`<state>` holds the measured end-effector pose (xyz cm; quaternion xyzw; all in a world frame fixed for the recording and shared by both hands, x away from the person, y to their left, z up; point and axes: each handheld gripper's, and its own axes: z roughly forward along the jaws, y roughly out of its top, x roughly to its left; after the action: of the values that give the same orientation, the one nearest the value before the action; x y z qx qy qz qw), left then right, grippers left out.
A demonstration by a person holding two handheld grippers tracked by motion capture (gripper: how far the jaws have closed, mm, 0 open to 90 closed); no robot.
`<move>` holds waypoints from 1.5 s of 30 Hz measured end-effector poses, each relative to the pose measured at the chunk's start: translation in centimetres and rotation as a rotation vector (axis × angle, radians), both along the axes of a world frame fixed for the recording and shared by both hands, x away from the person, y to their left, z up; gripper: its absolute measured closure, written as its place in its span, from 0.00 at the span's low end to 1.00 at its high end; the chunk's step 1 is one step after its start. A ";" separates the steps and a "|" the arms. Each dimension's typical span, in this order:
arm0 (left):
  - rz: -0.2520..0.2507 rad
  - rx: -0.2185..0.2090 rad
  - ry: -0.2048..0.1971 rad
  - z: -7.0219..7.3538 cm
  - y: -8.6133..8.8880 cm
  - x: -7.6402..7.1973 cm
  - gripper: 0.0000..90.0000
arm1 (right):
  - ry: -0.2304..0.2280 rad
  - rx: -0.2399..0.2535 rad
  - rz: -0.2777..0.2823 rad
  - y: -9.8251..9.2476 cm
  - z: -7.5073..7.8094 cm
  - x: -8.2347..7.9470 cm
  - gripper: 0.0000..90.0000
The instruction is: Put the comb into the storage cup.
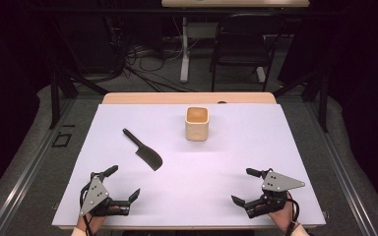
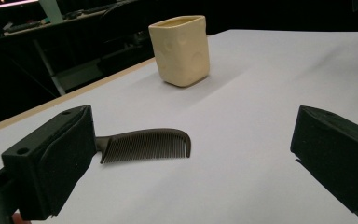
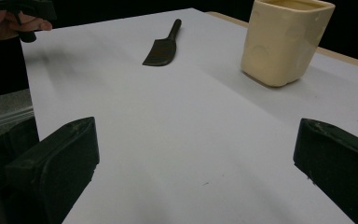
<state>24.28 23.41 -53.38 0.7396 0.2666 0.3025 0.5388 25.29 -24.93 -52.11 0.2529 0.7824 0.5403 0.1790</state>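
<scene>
At the near edge of the desk (image 1: 256, 142), two hand-held tongs rest low over the white surface, well apart from each other. The left tongs (image 1: 126, 183) lie at the near left corner, jaws spread wide with nothing between them; in the left gripper view both black pads (image 2: 70, 154) stand far apart with bare desk in the gap. The right tongs (image 1: 242, 186) lie at the near right corner, likewise spread wide and empty, and the person's hand (image 1: 281, 216) grips them from the bottom edge. In the right gripper view the two jaws frame bare white surface.

Beyond the left tongs, left of the desk's middle, lies a dark comb (image 1: 144, 151). It lies flat and diagonal, its thin handle pointing toward the far left and its toothed blade toward the near right. It touches neither tongs; in the left gripper view the comb's handle end passes behind the left jaw as seen, with the teeth facing the camera.

Farther off, near the far middle of the desk, stands a cream, square-sided cup (image 1: 197, 123), upright and open at the top. It is well apart from the comb.

Behind the desk, a dark chair (image 1: 241, 42) stands on the floor.
</scene>
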 end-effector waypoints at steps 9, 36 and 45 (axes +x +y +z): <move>0.009 0.009 0.006 0.0 0.0 0.1 0.00 | 0.001 -0.008 0.002 0.0 0.0 0.0 0.00; 0.050 0.104 0.080 0.2 -1.2 1.9 0.01 | 0.012 -0.031 -0.002 0.2 -0.1 0.1 0.00; 0.072 0.146 0.132 -0.1 -1.8 3.4 0.00 | 0.018 -0.038 -0.002 0.3 -0.2 0.2 0.00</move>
<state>27.68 21.64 -53.52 0.7851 0.3053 0.2909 0.4536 25.46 -24.61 -52.34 0.2553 0.7938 0.5228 0.1773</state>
